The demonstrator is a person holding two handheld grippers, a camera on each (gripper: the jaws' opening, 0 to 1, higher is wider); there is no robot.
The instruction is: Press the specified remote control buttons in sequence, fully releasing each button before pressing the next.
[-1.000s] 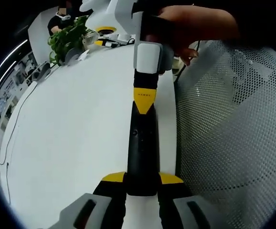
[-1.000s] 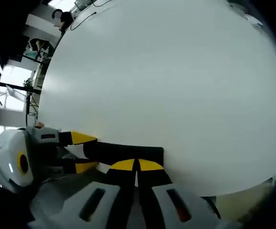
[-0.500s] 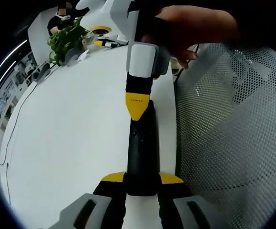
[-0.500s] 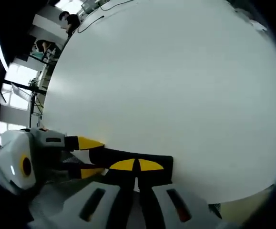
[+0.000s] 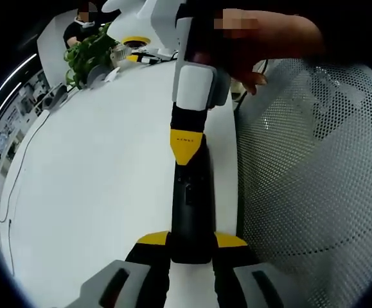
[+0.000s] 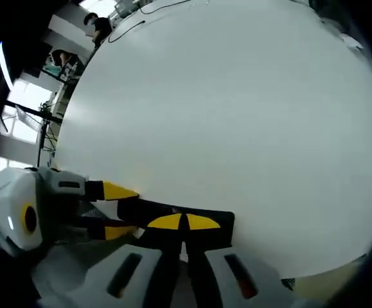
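The long black remote control (image 5: 191,205) lies at the white table's (image 5: 96,192) edge, clamped in the left gripper (image 5: 191,247). The right gripper (image 6: 184,222), jaws together, bears on it; a skewed press could slip sideways.

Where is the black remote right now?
In the left gripper view the remote lies on the white table near its edge, clamped at its near end by the left hand-held gripper, with the right hand-held gripper touching its far end.

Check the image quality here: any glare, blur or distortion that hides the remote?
Left gripper view: the black remote is sharp but dark, its buttons hard to read; fisheye bends the white table. Right gripper view: the table looks flatly lit, without harsh glare; the remote is a thin dark strip.
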